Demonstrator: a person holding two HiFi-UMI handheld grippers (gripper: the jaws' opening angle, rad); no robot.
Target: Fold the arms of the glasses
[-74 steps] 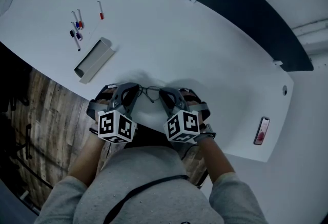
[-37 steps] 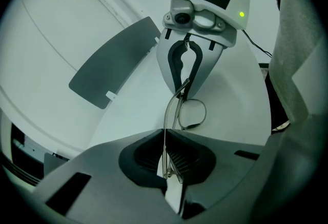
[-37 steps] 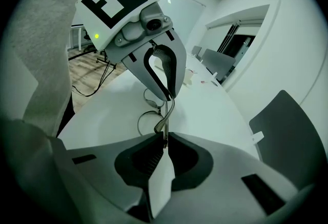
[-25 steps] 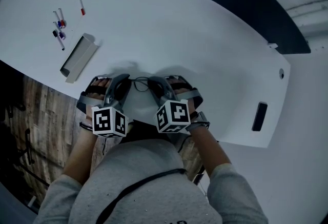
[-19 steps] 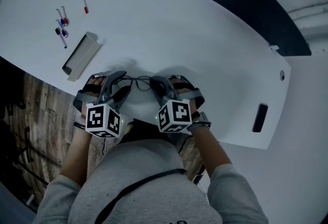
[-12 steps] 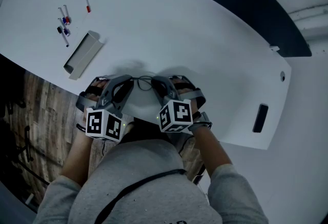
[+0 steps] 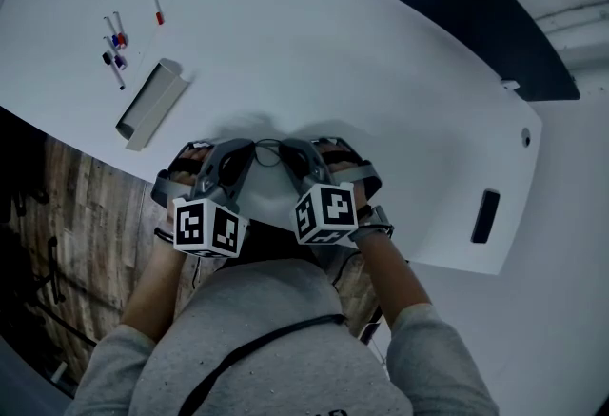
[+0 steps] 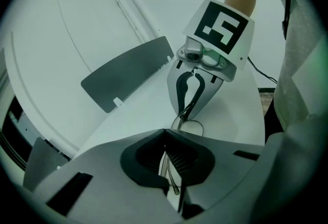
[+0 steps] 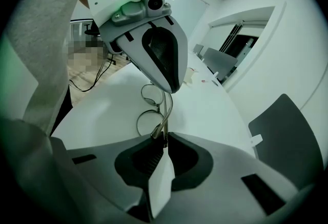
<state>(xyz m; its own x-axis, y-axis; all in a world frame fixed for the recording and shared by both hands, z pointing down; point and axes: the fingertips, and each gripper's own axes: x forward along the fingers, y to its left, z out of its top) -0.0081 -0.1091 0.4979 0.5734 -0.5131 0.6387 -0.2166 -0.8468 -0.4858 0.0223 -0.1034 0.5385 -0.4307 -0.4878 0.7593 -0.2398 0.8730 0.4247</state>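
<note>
At my white oval surface [image 7: 333,52] over dark wooden floor [image 7: 76,205], left gripper [image 8: 165,138] has just closed on the thin wire glasses [image 9: 148,119]; right gripper [image 9: 164,138] clamps them too.

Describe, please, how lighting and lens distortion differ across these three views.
Head view: dim, bluish, with a soft shadow on the table. Left gripper view: strong fisheye bending, dark corners. Right gripper view: same fisheye, greenish edge, glasses sharp.
</note>
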